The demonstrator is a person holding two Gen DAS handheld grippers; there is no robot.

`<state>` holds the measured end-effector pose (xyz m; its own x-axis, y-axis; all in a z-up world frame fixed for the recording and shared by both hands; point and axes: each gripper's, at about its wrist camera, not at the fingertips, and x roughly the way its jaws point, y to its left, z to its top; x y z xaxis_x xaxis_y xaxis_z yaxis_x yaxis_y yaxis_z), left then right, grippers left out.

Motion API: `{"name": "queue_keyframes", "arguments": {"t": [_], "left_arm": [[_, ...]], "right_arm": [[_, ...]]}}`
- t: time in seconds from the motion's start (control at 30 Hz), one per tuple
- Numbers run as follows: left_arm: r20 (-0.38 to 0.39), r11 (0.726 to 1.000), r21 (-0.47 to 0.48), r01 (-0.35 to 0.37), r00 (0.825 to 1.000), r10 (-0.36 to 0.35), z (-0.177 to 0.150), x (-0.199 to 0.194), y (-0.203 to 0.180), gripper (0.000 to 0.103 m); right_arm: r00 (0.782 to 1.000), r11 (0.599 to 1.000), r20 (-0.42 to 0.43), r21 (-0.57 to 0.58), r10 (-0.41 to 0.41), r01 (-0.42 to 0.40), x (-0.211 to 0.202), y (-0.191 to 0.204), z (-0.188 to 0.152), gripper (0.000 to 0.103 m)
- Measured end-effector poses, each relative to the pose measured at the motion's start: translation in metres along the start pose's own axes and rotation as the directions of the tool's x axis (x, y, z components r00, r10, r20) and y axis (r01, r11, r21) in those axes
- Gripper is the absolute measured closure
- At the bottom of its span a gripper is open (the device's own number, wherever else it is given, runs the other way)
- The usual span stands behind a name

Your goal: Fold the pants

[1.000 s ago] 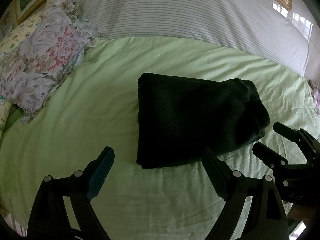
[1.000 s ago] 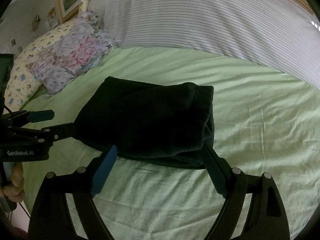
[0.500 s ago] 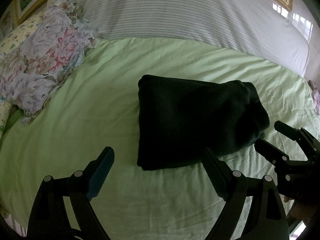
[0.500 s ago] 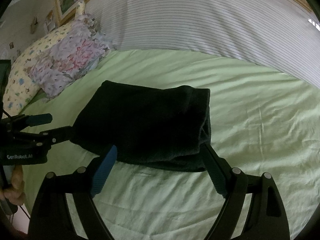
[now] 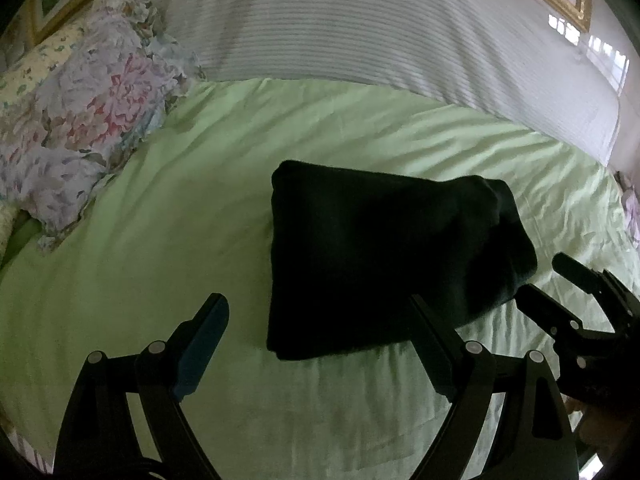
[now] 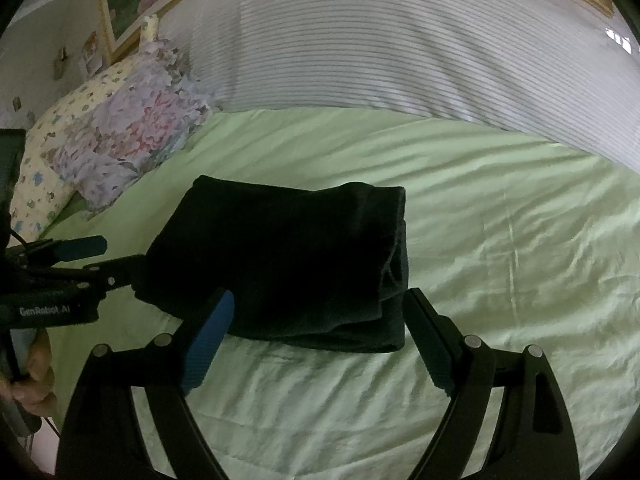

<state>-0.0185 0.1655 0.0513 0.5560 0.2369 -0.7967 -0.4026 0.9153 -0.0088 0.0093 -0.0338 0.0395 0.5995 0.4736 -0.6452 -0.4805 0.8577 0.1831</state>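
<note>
Left gripper (image 5: pixel 316 312) and right gripper (image 6: pixel 318 308): jaws spread wide, holding nothing.

We see a bed (image 5: pixel 168 264) covered with a wrinkled light-green sheet. A white striped bolster (image 5: pixel 360 36) spans its far edge, with floral pillows (image 5: pixel 96 104) stacked at far left. A gold-framed picture (image 6: pixel 124 8) hangs on the wall behind.

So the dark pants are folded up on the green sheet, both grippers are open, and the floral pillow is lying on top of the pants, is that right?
Not quite. The floral pillow is not on the pants; it lies apart from them, at the far left edge of the green sheet, as the left wrist view shows. The rest holds: the pants are folded, and the left gripper and right gripper are open.
</note>
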Motion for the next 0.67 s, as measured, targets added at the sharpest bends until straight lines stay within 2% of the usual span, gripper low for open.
{"name": "queue_keyframes", "arguments": {"t": [0.67], "left_arm": [[-0.045,1.0,0.019,0.0,0.999,0.001,0.008,0.016,-0.014,0.015]], "right_arm": [[1.0,0.996,-0.001,0.087,0.004,-0.004,0.002,-0.019,0.0,0.017]]}}
